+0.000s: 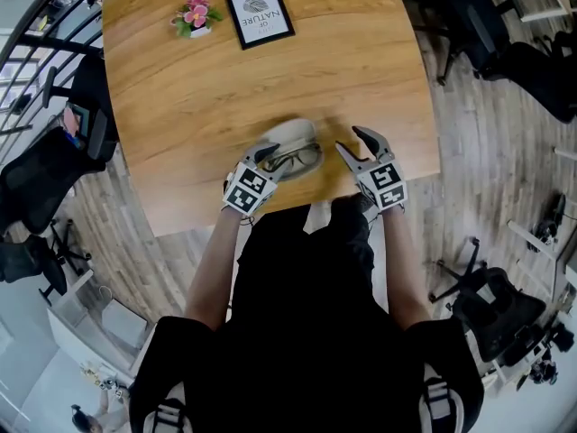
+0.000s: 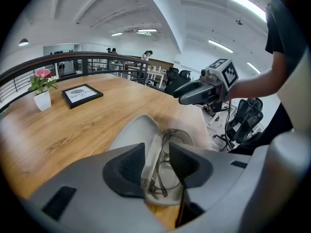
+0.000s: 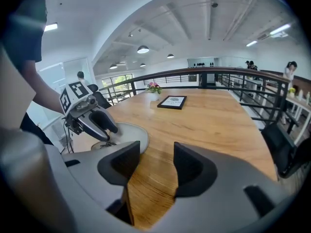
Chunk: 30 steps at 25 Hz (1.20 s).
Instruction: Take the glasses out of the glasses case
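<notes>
An open pale grey glasses case (image 1: 290,134) lies near the front edge of the wooden table (image 1: 270,79), with thin-framed glasses (image 1: 296,160) resting in it. My left gripper (image 1: 265,155) is open at the case's left end. In the left gripper view its jaws (image 2: 155,161) straddle the end of the glasses (image 2: 165,157) and the case's raised lid (image 2: 136,130), without pressing on either. My right gripper (image 1: 354,142) hovers open just right of the case, with only bare table between its jaws (image 3: 155,166). From there I see the left gripper (image 3: 95,123) over the case (image 3: 126,132).
A black-framed picture (image 1: 260,14) and a small potted flower (image 1: 195,16) stand at the table's far side. Black office chairs (image 1: 36,179) sit left of the table and others (image 1: 505,43) at the right. A railing (image 3: 218,76) runs past the table's far edge.
</notes>
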Available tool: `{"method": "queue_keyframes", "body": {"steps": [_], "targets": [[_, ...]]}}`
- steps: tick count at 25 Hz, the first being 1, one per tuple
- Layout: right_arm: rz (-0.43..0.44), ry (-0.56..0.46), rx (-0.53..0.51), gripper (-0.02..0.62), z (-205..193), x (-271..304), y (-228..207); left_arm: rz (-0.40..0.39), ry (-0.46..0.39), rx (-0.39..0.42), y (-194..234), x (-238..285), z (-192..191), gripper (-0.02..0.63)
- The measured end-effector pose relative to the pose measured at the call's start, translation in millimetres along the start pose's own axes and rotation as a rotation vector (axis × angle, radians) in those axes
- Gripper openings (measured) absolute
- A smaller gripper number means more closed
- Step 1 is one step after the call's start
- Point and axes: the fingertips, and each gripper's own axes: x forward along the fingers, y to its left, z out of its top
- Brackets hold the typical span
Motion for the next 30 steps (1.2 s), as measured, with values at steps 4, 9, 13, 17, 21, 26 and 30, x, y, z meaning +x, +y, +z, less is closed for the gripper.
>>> {"method": "queue_keyframes", "body": {"steps": [4,9,13,17,21,26,30], "targets": [[-0.013,0.024,0.007,0.229,-6,2,-2,-0.047,0.05,0.058,-4,16,-5,0.148],[-0.018,0.042,0.03,0.229,-17,-2,-1,-0.097,0.146,0.128,-17,33,-15,0.134],[-0.012,0.006,0.064,0.229,-6,-4,2,-0.087,0.185,0.161,-19,41,-20,0.092],[-0.019,-0.028,0.058,0.229,8,-8,4,-0.079,0.201,0.152,-20,46,-22,0.092],[-0.032,-0.029,0.058,0.229,6,-12,5,-0.074,0.213,0.16,-17,50,-24,0.065],[-0.055,-0.027,0.074,0.229,-1,-21,3,-0.075,0.224,0.167,-18,50,-24,0.054],[-0.068,-0.034,0.073,0.227,1,-27,2,-0.075,0.218,0.151,-17,48,-23,0.041]]}}
